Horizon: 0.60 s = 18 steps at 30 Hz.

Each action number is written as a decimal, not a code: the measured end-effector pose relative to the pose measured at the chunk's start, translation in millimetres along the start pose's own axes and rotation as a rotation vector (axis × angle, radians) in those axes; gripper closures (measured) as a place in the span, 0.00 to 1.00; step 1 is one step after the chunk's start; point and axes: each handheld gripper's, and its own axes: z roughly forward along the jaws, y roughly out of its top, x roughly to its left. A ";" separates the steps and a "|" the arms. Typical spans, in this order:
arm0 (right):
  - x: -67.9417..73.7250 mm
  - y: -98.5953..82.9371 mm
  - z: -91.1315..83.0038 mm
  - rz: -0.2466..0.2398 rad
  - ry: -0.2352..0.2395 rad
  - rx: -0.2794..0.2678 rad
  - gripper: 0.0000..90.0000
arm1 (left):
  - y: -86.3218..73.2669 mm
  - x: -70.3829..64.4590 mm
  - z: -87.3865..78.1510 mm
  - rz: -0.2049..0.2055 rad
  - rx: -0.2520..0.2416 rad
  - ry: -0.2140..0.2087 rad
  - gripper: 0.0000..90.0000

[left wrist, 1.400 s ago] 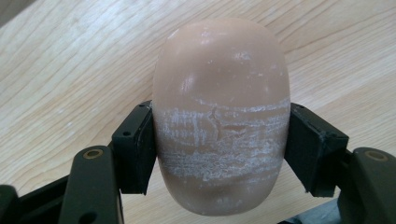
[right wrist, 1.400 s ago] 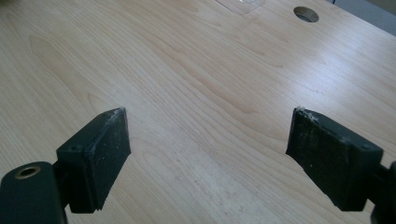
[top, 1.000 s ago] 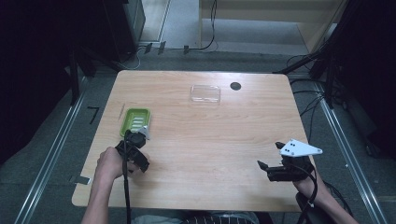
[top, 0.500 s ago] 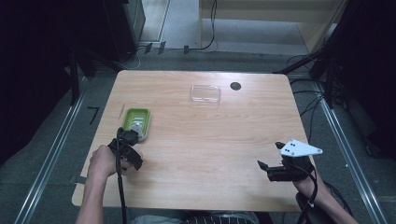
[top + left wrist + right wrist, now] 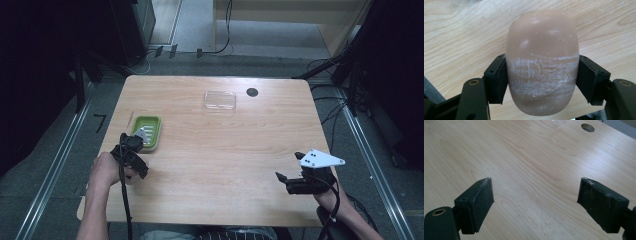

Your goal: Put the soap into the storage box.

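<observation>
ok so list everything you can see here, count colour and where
soap bar: 1, tan-pink, oval, clamped between the left gripper's jaws
soap dish: 1, green, left part of the table
clear lid: 1, see-through, far middle of the table
table: 1, light wood, with a round hole at the far right
left gripper: 1, black, near left of the table, just on the person's side of the dish
right gripper: 1, black with a grey plate on top, near right, jaws apart over bare wood
</observation>
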 end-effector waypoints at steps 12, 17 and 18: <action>-0.2 -0.1 -0.1 0.000 0.002 -0.001 0.15 | 4.5 5.3 -5.1 -0.001 -0.007 -0.008 0.37; 0.0 0.1 0.0 0.004 -0.001 0.000 0.15 | 7.5 6.1 -7.9 0.001 -0.012 -0.016 0.37; 0.0 0.1 0.1 0.003 -0.001 0.000 0.15 | 8.2 6.3 -8.3 0.005 -0.011 -0.014 0.37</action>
